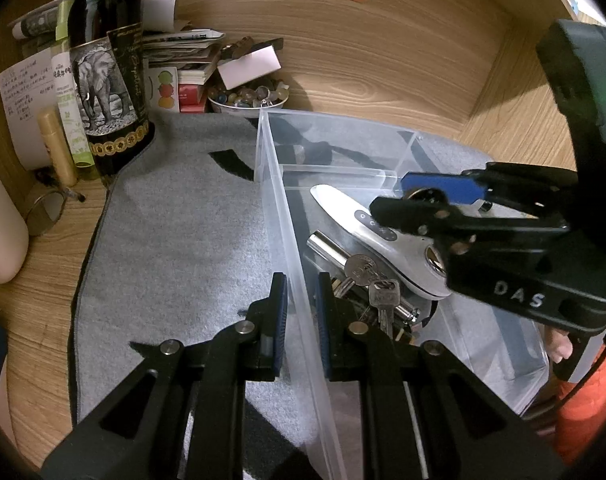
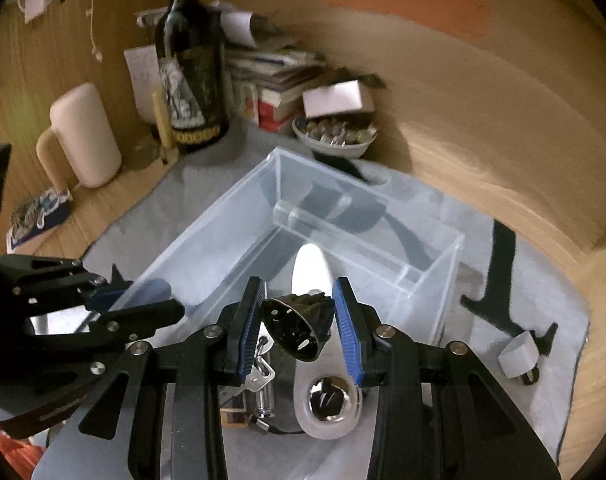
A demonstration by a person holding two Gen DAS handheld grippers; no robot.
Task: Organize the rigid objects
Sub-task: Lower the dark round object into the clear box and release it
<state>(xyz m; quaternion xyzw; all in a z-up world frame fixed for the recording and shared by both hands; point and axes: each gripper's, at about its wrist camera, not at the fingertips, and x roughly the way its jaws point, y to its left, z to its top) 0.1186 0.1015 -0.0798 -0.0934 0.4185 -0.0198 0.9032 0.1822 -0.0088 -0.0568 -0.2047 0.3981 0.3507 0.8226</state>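
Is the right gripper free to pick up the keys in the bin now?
Probably not: the right gripper is shut on a black cone-shaped part, though the keys lie uncovered in the clear bin.

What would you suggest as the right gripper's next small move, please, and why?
Probably lower a little, then open. The right gripper holds a black cone-shaped part above the clear bin, over the white device and keys, while the left gripper clamps the bin's wall, steadying it.
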